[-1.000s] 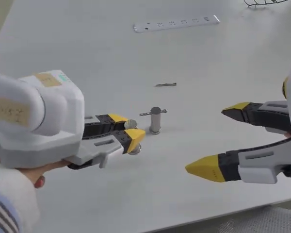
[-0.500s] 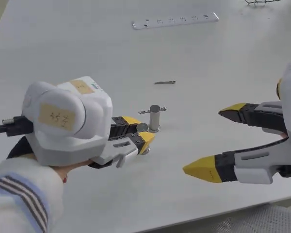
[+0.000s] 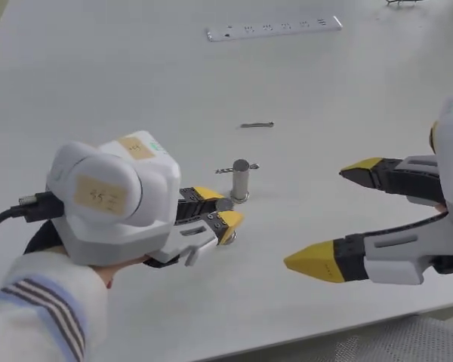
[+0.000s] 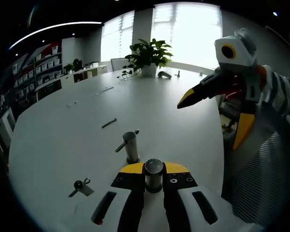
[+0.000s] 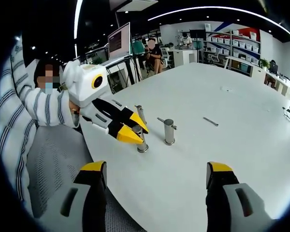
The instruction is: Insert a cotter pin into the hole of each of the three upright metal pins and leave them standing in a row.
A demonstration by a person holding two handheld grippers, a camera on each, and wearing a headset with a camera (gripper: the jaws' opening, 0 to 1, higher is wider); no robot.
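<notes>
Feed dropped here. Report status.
Left gripper shut on upright metal pin. Right gripper open, empty. Second pin already cottered. Loose cotter pin lies beyond it.

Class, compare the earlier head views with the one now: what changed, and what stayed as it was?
The left gripper, shut on a metal pin, moved closer to the upright pin that carries a cotter pin. Nothing was taken hold of or let go. The right gripper stayed open in place; the loose cotter pin and the power strip kept their places.
</notes>
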